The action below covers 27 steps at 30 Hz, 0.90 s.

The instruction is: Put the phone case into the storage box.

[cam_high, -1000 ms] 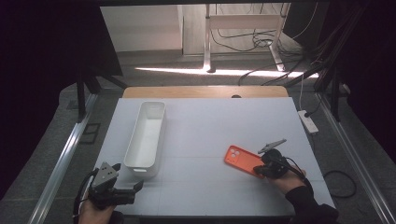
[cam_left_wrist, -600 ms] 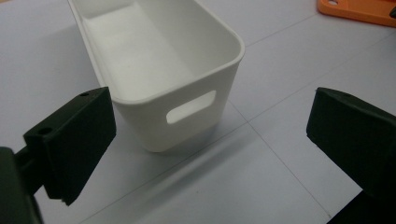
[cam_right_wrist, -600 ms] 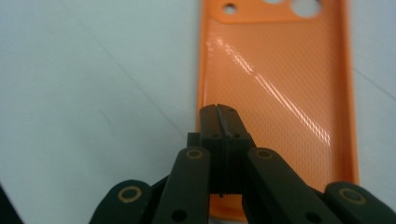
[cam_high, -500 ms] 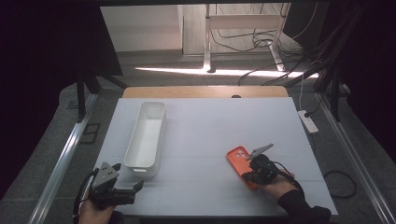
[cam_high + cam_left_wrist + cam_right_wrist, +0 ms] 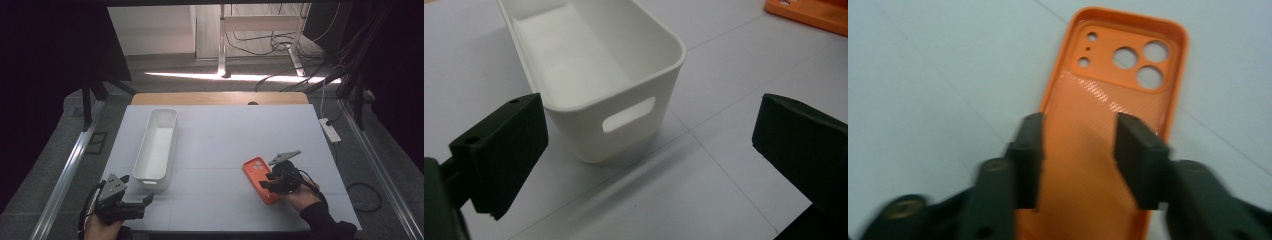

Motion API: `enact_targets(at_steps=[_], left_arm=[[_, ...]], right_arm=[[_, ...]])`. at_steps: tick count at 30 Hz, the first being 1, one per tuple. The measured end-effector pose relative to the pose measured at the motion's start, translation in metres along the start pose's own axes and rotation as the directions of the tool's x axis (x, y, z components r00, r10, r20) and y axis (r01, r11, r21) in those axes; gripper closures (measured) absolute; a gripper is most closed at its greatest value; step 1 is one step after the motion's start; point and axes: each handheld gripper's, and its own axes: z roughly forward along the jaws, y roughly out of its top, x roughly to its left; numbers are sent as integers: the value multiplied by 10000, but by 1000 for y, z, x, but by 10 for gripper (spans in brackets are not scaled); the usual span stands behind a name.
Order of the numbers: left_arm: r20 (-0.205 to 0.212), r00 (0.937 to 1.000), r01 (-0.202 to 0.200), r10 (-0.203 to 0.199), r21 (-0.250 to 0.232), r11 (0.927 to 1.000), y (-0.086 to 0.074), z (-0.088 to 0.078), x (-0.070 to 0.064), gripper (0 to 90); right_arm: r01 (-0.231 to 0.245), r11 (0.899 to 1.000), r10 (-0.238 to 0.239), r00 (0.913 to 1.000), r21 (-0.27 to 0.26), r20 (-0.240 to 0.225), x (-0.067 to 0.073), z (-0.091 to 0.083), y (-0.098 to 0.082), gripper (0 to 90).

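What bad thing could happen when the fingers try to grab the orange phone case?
The case lies flat on the table, and the right gripper has just been opening above it, fingers not yet gripping. They stand narrower than the case, so closing now might only scrape its back or push it along. A thin flat case may also slip out when lifted. The bin stands far off to the left, so a weak grip could drop it on the way.

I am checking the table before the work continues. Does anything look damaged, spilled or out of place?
Nothing stands out. The orange phone case lies flat and whole under the right gripper, whose jaws have just been opening. The white bin stands upright and empty.
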Motion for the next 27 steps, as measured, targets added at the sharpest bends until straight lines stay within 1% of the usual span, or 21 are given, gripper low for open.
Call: enact_targets(at_steps=[3, 5, 8, 11, 13, 14, 16, 19, 22, 23, 24, 27], left_arm=[[15, 10000, 3, -3, 13, 10000, 0, 0, 0, 23], [3, 10000, -14, 14, 13, 10000, 0, 0, 0, 23], [15, 10000, 6, -6, 9, 10000, 0, 0, 0, 23], [23, 10000, 1, -1, 15, 10000, 0, 0, 0, 23], [22, 10000, -1, 1, 15, 10000, 0, 0, 0, 23], [19, 10000, -11, 11, 20, 10000, 0, 0, 0, 22], [20, 10000, -8, 8, 24, 10000, 0, 0, 0, 22], [8, 10000, -31, 31, 23, 10000, 0, 0, 0, 23], [7, 10000, -38, 38, 30, 10000, 0, 0, 0, 23], [7, 10000, -38, 38, 30, 10000, 0, 0, 0, 23], [4, 10000, -39, 39, 33, 10000, 0, 0, -1, 23], [1, 10000, -49, 49, 40, 10000, 0, 0, -1, 23]], right_arm=[[-7, 10000, 7, 10000, 45, 39, -1, 1, 0, 337], [57, 10000, -57, 9997, -4, 235, -2, 1, 0, 245], [-78, 10000, 77, 9987, 9, 510, -4, 2, 0, 97], [-383, 9993, 385, 9976, -37, 577, -9, 0, -1, 20], [-499, 9987, 505, 9959, -103, 752, -13, -2, -2, 6], [-479, 9988, 487, 9955, -119, 817, -15, -4, -2, 0], [-553, 9984, 563, 9948, -137, 848, -16, -5, -3, 0], [-720, 9970, 742, 9929, -266, 930, -24, -11, -5, 0], [-910, 9955, 932, 9910, -263, 962, -30, -13, -7, 0], [-910, 9955, 932, 9910, -263, 962, -30, -13, -7, 0], [-1032, 9943, 1053, 9897, -263, 968, -33, -14, -7, 0], [-1160, 9927, 1187, 9878, -323, 1012, -37, -14, -6, 44]])
